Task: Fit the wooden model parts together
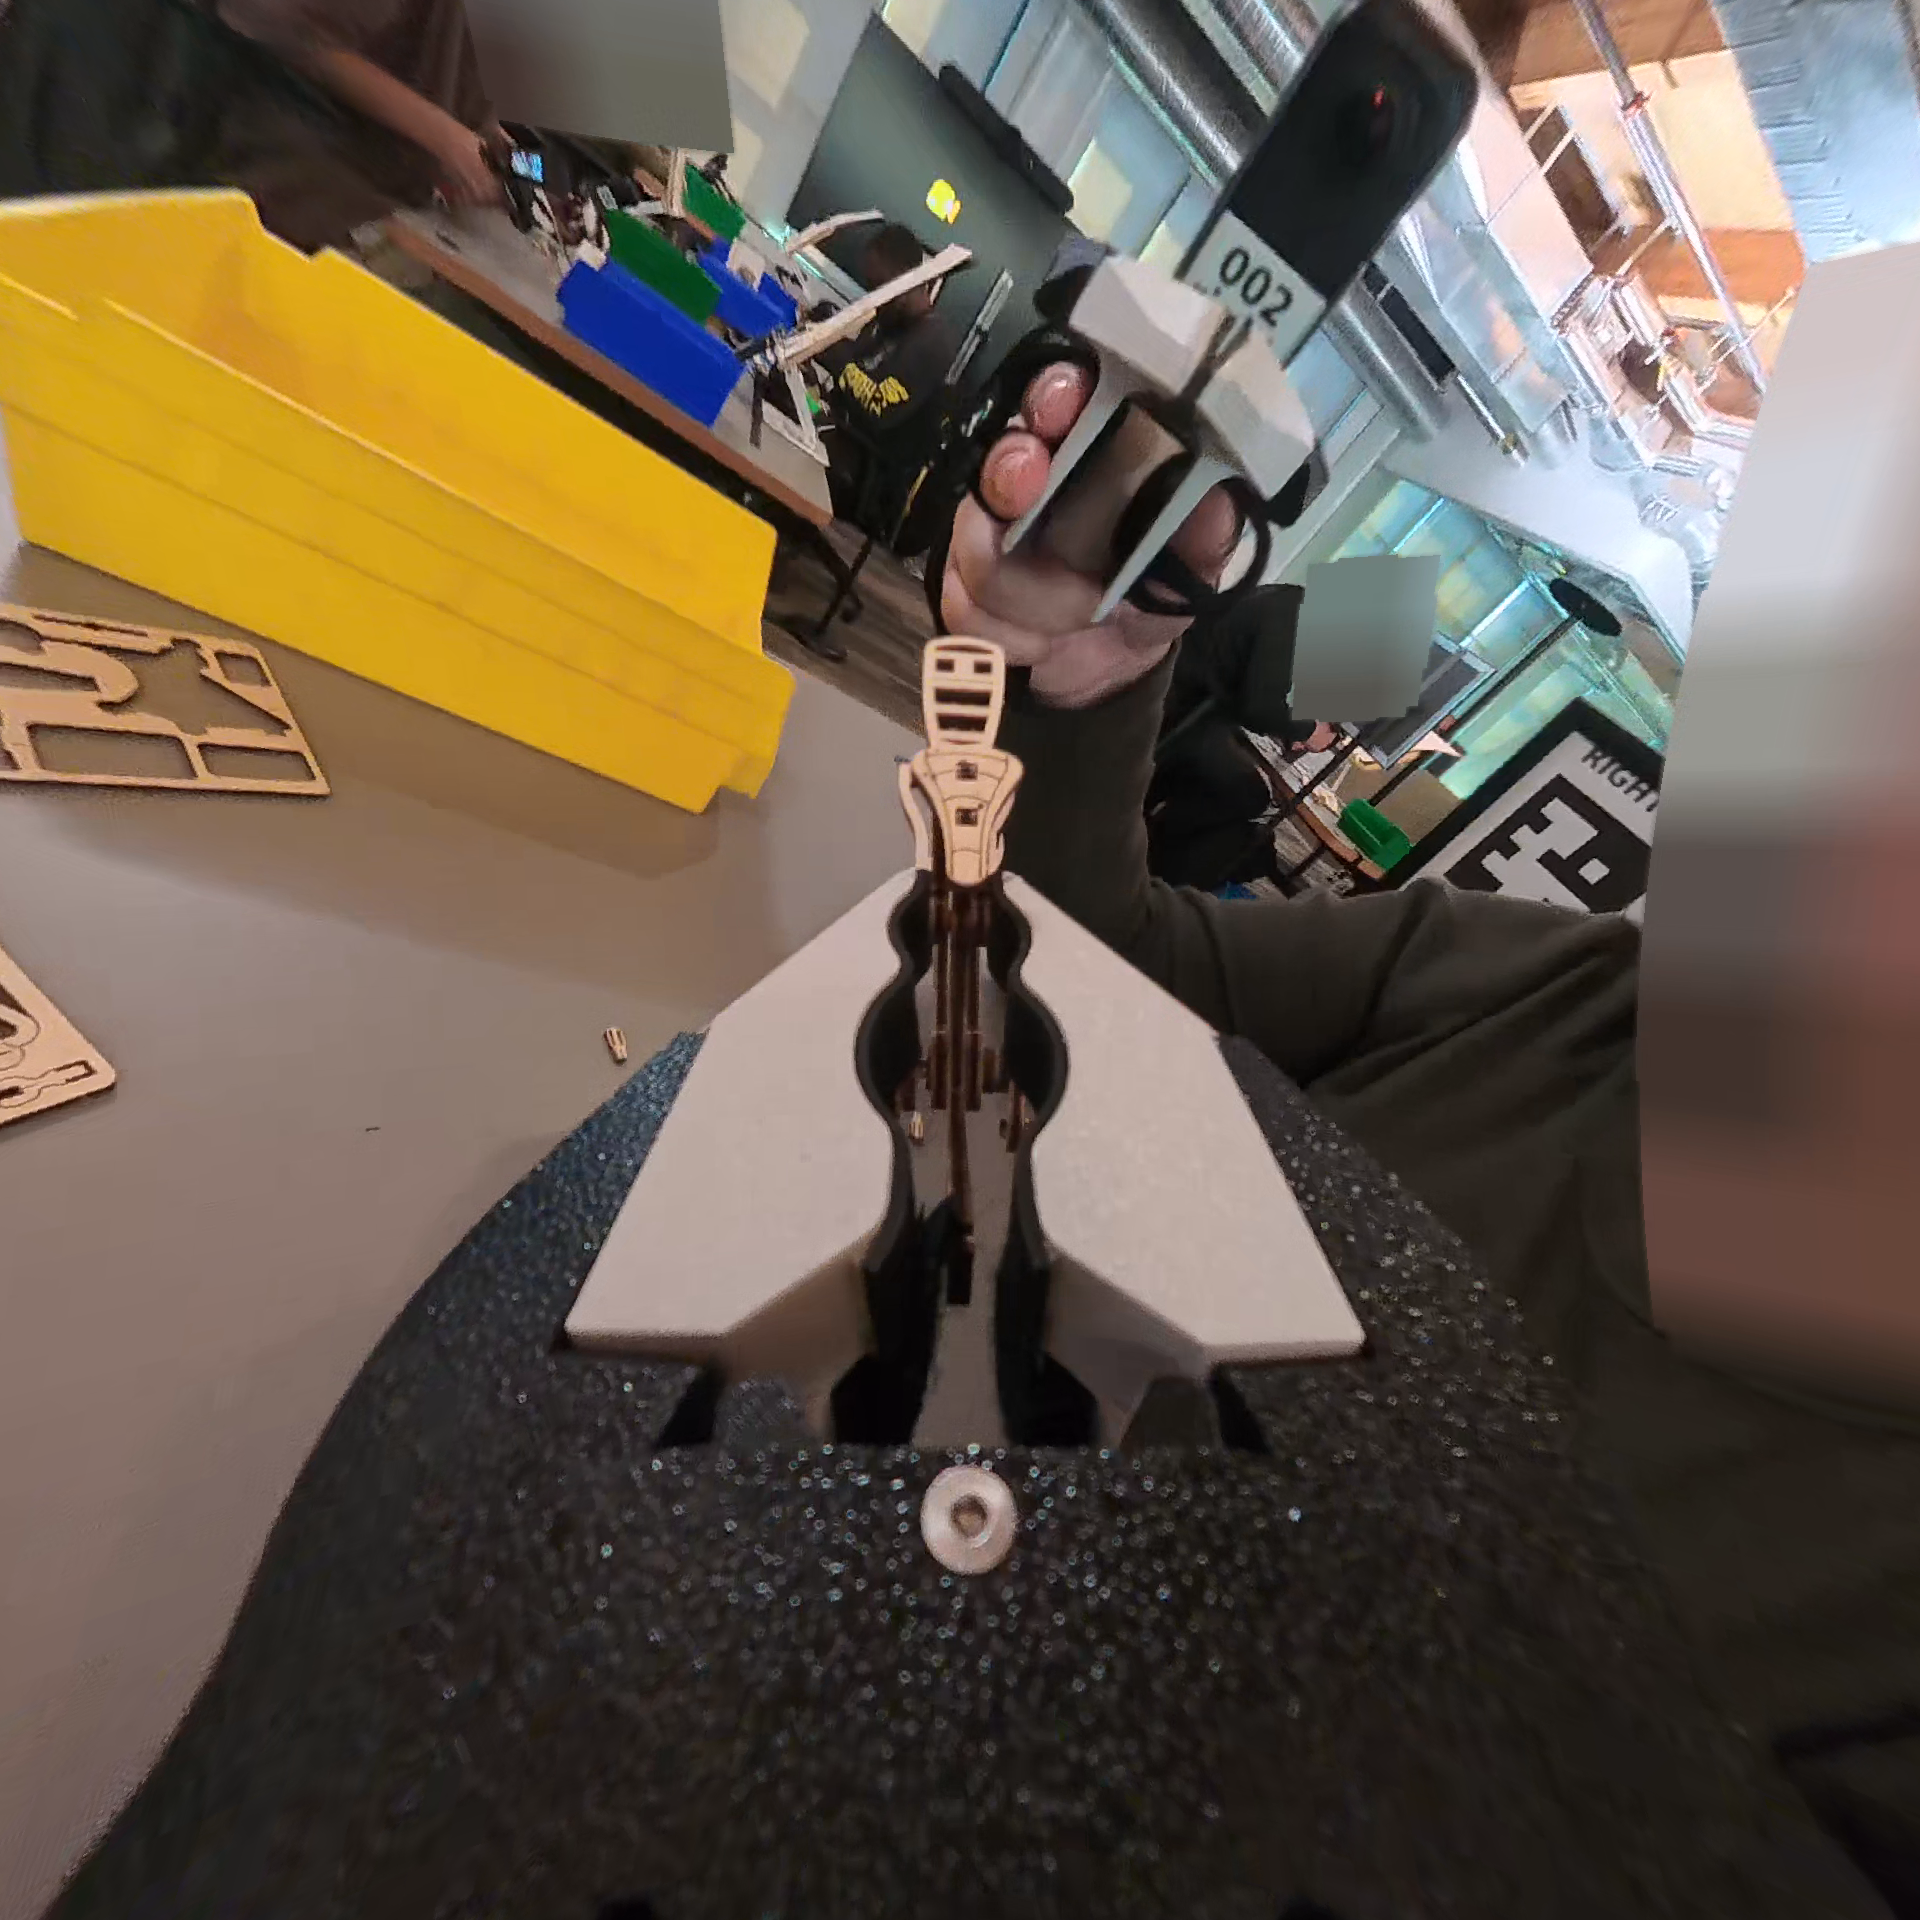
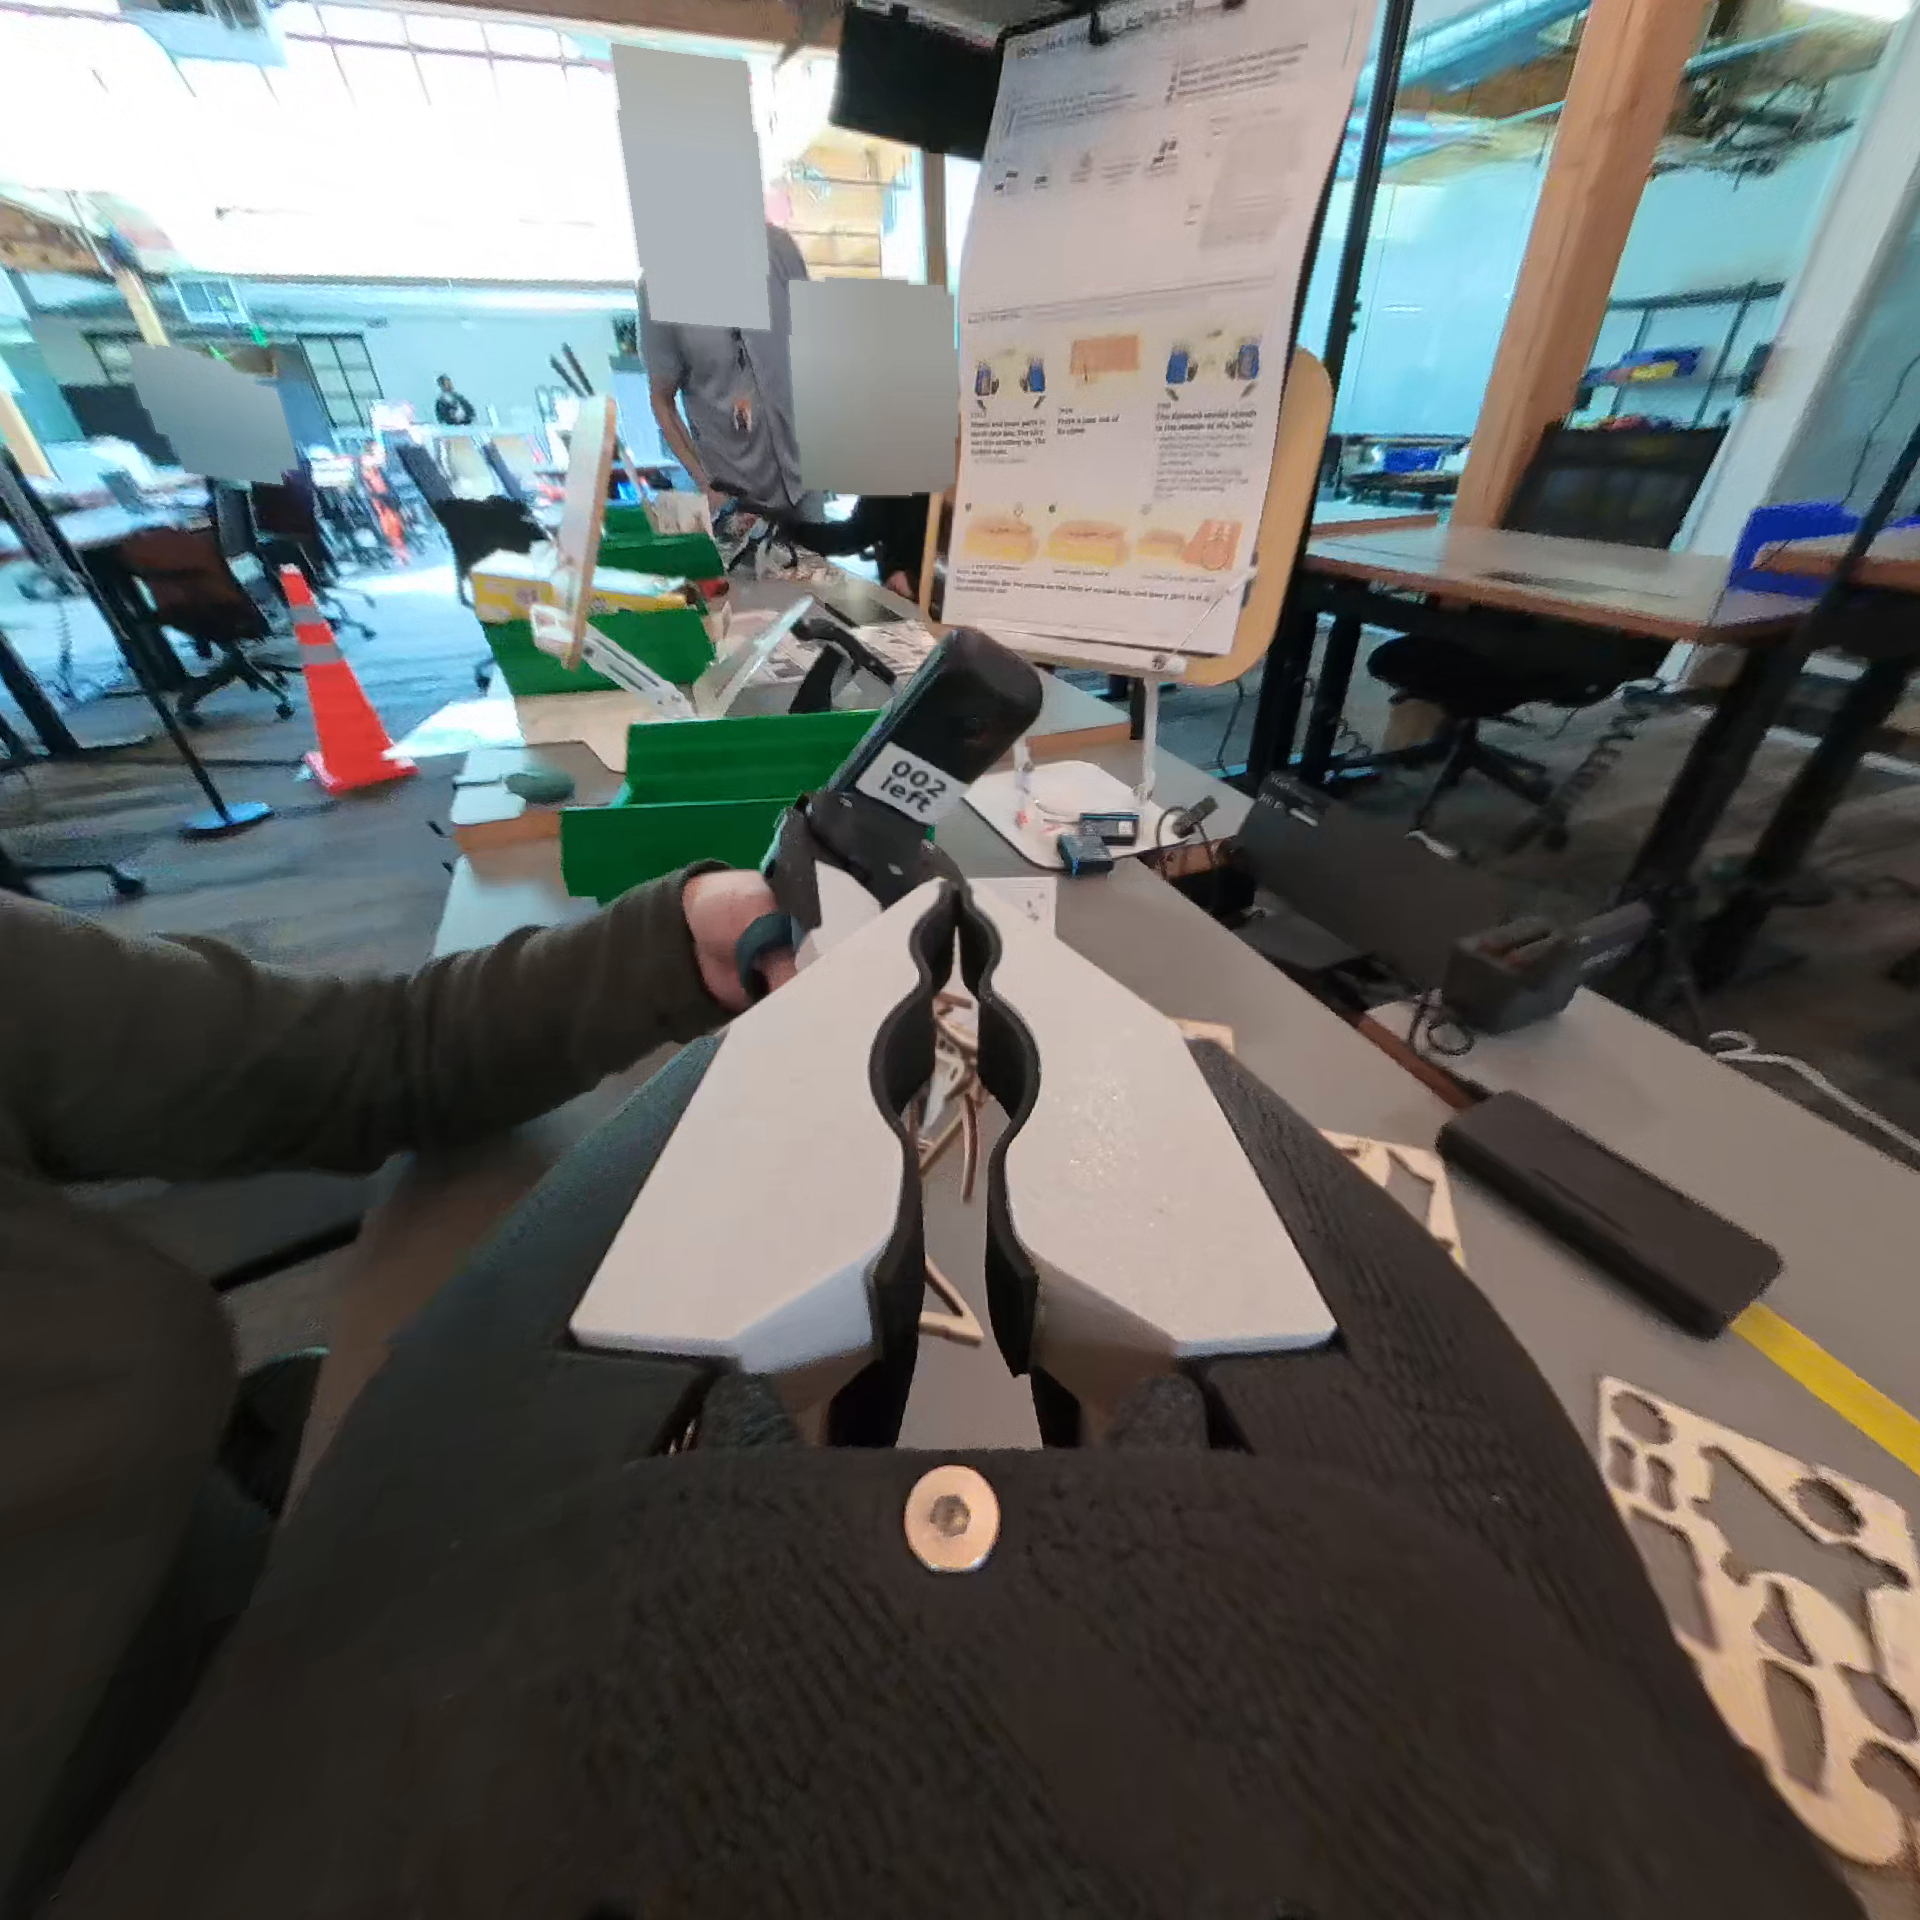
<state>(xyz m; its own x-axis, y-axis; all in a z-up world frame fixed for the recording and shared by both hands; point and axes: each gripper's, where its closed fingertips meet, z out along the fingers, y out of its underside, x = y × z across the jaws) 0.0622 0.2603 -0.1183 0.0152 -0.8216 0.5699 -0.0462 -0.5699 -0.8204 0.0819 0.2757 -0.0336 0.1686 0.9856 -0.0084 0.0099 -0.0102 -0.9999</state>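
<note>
Nearest to the lens, the left gripper (image 1: 961,894) has its fingers clamped on the wooden model (image 1: 962,790), whose pale slotted tip pokes out toward twelve o'clock. Up at one o'clock the right gripper (image 1: 1127,520) hangs in a hand (image 1: 1049,603) above the model, apart from it, with its fingers drawn together on nothing. At ten o'clock a yellow bin (image 1: 395,499) sits on the grey surface (image 1: 364,987), with cut-out wooden sheets (image 1: 145,717) just beside it.

Pale layered wooden model (image 1: 961,831), upright, clamped between gripper fingers
</note>
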